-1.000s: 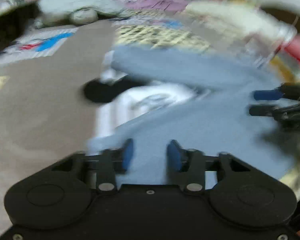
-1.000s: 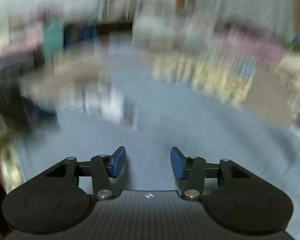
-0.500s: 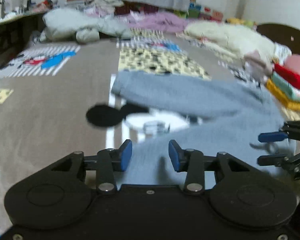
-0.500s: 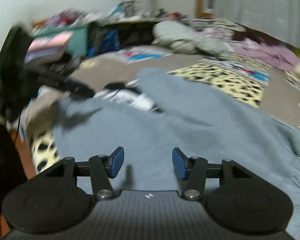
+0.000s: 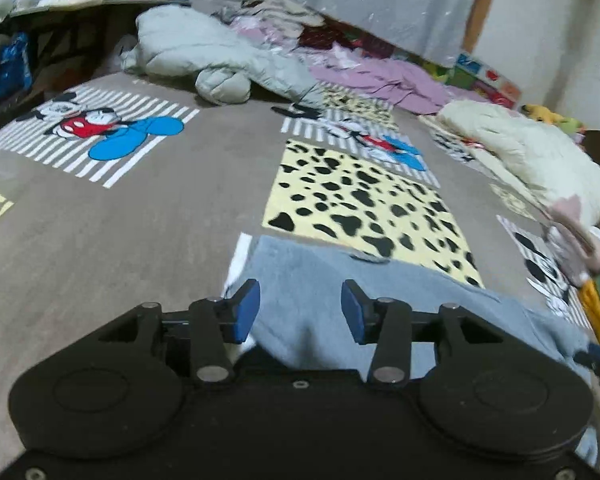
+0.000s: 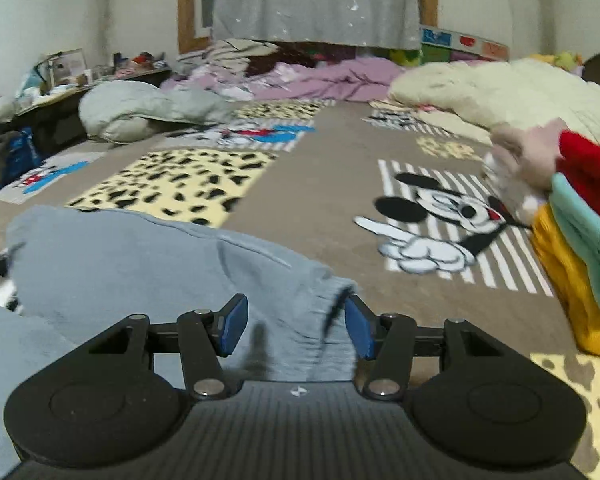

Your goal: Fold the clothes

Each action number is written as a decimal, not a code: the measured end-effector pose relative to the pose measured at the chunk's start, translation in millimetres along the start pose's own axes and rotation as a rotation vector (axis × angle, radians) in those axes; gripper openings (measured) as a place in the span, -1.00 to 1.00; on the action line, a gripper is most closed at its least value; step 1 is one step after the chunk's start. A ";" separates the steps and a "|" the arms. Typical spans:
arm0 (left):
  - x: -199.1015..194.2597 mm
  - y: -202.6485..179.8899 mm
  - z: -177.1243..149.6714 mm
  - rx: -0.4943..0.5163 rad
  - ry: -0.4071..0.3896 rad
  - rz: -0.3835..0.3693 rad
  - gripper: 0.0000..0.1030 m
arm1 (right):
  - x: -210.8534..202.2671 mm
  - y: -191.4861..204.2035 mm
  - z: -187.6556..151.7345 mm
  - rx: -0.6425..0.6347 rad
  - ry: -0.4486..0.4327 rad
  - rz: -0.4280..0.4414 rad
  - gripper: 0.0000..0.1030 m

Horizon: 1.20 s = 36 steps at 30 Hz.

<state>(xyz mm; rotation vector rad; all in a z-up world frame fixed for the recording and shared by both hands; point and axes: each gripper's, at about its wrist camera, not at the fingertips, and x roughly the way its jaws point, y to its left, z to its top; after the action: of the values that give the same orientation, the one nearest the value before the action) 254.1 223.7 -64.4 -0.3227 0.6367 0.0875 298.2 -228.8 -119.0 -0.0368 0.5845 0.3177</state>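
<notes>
both grippers now sit lower and closer over the soft light-blue fleece garment (image 5: 340,300) on the patterned brown bedspread (image 5: 140,220), jaws spread wide, gripping nothing.

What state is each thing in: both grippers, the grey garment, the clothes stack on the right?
left gripper: jaws open, holding nothing, over the garment's edge.
right gripper: jaws open, holding nothing, straddling the garment's cuffed end.
grey garment: lying on the blanket, rumpled, not neatly folded.
clothes stack: folded and piled, red over mint over yellow.
patterned blanket: spread flat.
</notes>
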 end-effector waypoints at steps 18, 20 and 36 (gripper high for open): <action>70.6 12.0 10.0 0.054 0.073 0.072 -0.14 | 22.5 -67.9 -20.2 0.404 0.013 0.265 -0.76; 75.6 9.0 4.8 0.075 0.102 0.077 -0.14 | 30.1 -76.0 -27.0 0.480 0.026 0.285 -0.77; 68.5 0.6 -4.3 0.208 0.079 0.100 -0.16 | 36.2 -90.6 -37.4 0.601 -0.012 0.310 -0.80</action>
<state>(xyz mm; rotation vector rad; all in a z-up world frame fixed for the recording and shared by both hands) 306.5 221.7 -108.6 -0.0934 0.7338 0.1040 334.3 -309.3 -175.1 0.6393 0.6556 0.4305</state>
